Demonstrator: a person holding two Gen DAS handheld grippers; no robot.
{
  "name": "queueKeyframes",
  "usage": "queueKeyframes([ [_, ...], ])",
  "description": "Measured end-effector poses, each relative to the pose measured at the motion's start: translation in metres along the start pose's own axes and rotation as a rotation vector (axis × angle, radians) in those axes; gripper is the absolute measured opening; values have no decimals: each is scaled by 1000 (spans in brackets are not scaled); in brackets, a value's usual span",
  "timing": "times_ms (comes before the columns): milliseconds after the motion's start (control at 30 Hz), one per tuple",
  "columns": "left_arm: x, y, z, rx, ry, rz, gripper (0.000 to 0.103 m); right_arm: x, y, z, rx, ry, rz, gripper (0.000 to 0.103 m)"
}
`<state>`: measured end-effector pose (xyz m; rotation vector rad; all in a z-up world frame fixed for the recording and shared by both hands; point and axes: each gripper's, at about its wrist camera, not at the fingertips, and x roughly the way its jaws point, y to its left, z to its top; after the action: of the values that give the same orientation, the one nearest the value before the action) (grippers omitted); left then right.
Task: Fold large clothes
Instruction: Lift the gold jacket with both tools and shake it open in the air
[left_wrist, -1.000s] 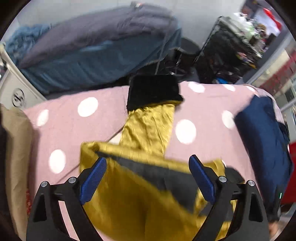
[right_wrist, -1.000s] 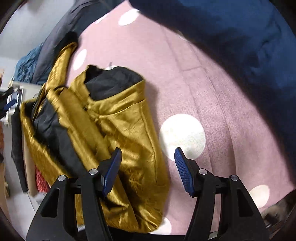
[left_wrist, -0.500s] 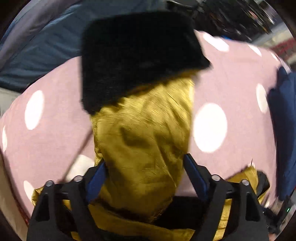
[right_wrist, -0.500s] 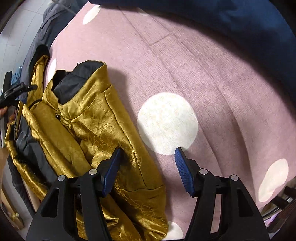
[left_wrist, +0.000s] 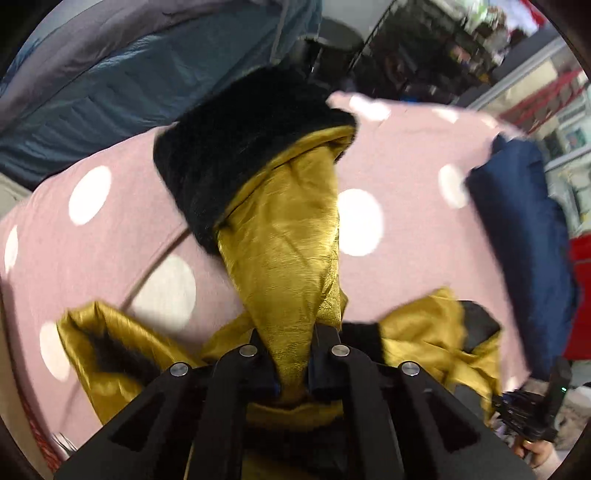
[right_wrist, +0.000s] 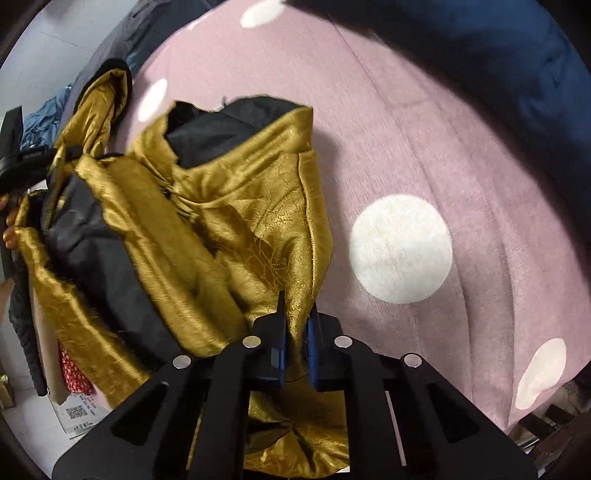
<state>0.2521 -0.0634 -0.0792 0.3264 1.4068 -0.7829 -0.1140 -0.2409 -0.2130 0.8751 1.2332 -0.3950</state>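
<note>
Since a second ago both pairs of jaws have clamped shut on the gold jacket, lying at nine o'clock on the pink dotted cover. The left gripper pinches its sleeve, the right gripper its side edge. The slick satin may slip free under pull, or the fur cuff drag and twist the fold.

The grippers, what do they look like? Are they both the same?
Yes, they look alike. The left gripper and the right gripper are each matte black, with two angular arms that have triangle-shaped cut-outs and round silver bolts at the joints. The fingers carry blue pads on their inner faces. No cables or printed markings show on either.
</note>
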Motion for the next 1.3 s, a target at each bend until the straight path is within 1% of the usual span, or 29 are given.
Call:
queueKeyframes([
  [67, -24, 2, -14, -38, -49, -30, 8, -19, 5, 1, -6, -36, 34, 8],
  [167, -84, 10, -52, -115, -154, -73, 8, -49, 9, 6, 8, -88, 113, 8],
  [233, -117, 16, -72, -148, -217, -66, 8, -70, 10, 13, 22, -126, 177, 8],
  [300, -156, 20, -98, -182, -283, -35, 8, -94, 17, 21, 13, -171, 232, 8],
  [333, -165, 24, -109, -197, -303, -27, 8, -103, 19, 24, 2, -191, 248, 8],
  [400, -199, 30, -142, -259, -367, -23, 8, -128, 31, 31, -42, -245, 291, 8],
  [467, -225, 33, -169, -292, -415, -17, 8, -146, 43, 36, -88, -281, 327, 8],
  [500, -241, 31, -188, -311, -451, -11, 8, -159, 52, 39, -123, -304, 358, 8],
  [567, -260, 31, -210, -335, -498, -1, 8, -177, 67, 46, -177, -337, 398, 8],
  [667, -297, 27, -251, -413, -623, -28, 8, -208, 80, 49, -253, -391, 476, 8],
  [700, -305, 26, -258, -430, -657, -32, 8, -221, 70, 46, -270, -405, 493, 8],
  [767, -330, 23, -276, -459, -732, -24, 8, -243, 76, 51, -308, -441, 550, 8],
  [833, -347, 19, -288, -471, -790, -5, 8, -266, 81, 52, -344, -478, 626, 7],
  [867, -357, 16, -294, -474, -821, 2, 8, -277, 81, 51, -365, -496, 651, 7],
  [900, -373, 14, -303, -482, -872, 9, 8, -291, 85, 50, -401, -523, 673, 7],
  [933, -383, 13, -310, -488, -900, 9, 8, -301, 83, 48, -423, -542, 684, 7],
  [967, -397, 12, -319, -500, -945, 3, 8, -313, 84, 47, -446, -568, 705, 7],
  [1000, -405, 12, -324, -508, -970, 3, 8, -323, 85, 48, -455, -588, 740, 7],
  [1033, -419, 11, -332, -518, -1010, 6, 8, -332, 81, 50, -455, -604, 775, 4],
  [1067, -429, 8, -339, -520, -1038, 10, 8, -344, 79, 52, -449, -627, 833, 0],
  [1100, -443, 5, -348, -514, -1085, 24, 8, -353, 77, 53, -445, -642, 883, 1],
  [1133, -451, 3, -352, -506, -1101, 38, 8, -368, 72, 56, -438, -670, 974, 1],
  [1167, -457, 1, -352, -496, -1109, 85, 8, -376, 70, 62, -431, -687, 999, 1],
  [1233, -455, 0, -349, -500, -1073, 184, 8, -387, 75, 75, -423, -736, 887, 1],
  [1267, -447, 3, -343, -509, -1036, 227, 8, -384, 80, 81, -395, -736, 831, 1],
  [1300, -432, 10, -335, -528, -989, 265, 8, -376, 84, 86, -369, -704, 827, 1],
])
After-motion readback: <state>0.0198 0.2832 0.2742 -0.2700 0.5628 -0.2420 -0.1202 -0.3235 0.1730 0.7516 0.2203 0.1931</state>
